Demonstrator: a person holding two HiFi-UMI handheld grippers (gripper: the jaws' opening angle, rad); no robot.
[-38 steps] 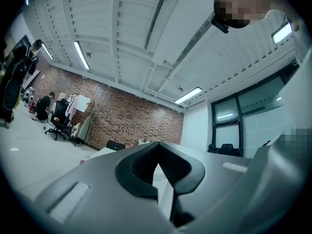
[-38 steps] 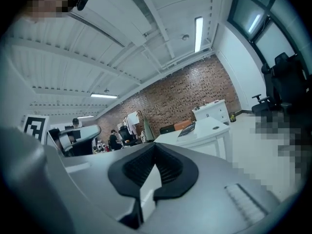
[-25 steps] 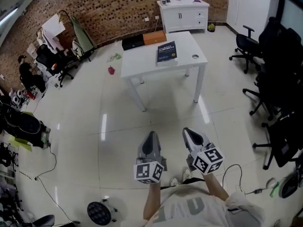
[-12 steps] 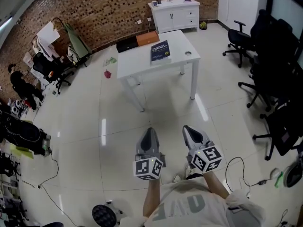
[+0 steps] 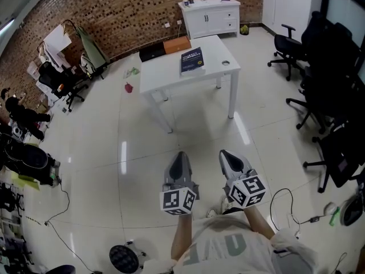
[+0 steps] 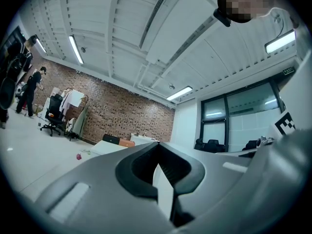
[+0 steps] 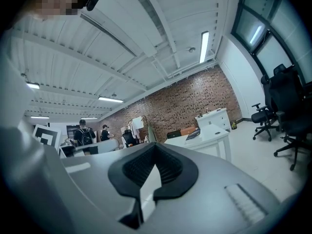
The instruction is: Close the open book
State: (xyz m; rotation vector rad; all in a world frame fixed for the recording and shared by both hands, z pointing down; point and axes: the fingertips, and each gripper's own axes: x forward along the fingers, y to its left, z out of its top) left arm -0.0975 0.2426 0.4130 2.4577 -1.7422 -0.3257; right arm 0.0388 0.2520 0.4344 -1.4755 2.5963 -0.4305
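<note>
A blue book (image 5: 192, 60) lies with its cover up on the white table (image 5: 171, 76), far across the room in the head view. Both grippers are held close to the person's chest, well short of the table. My left gripper (image 5: 180, 156) is shut with nothing in it, its tips meeting in the left gripper view (image 6: 157, 144). My right gripper (image 5: 226, 155) stands beside it, its tips also together and empty (image 7: 155, 145). In the right gripper view the book (image 7: 194, 132) shows small on the table (image 7: 210, 137).
Black office chairs (image 5: 331, 96) line the right side. A white cabinet (image 5: 210, 17) stands against the brick wall behind the table. A black case (image 5: 151, 52) and an orange box (image 5: 177, 44) lie on the floor there. Cables (image 5: 285, 201) and a round stool base (image 5: 123, 258) are near the person's feet.
The head view has shifted a little, so the table and book sit slightly left and higher in it. Both grippers stay shut and in nearly the same place.
</note>
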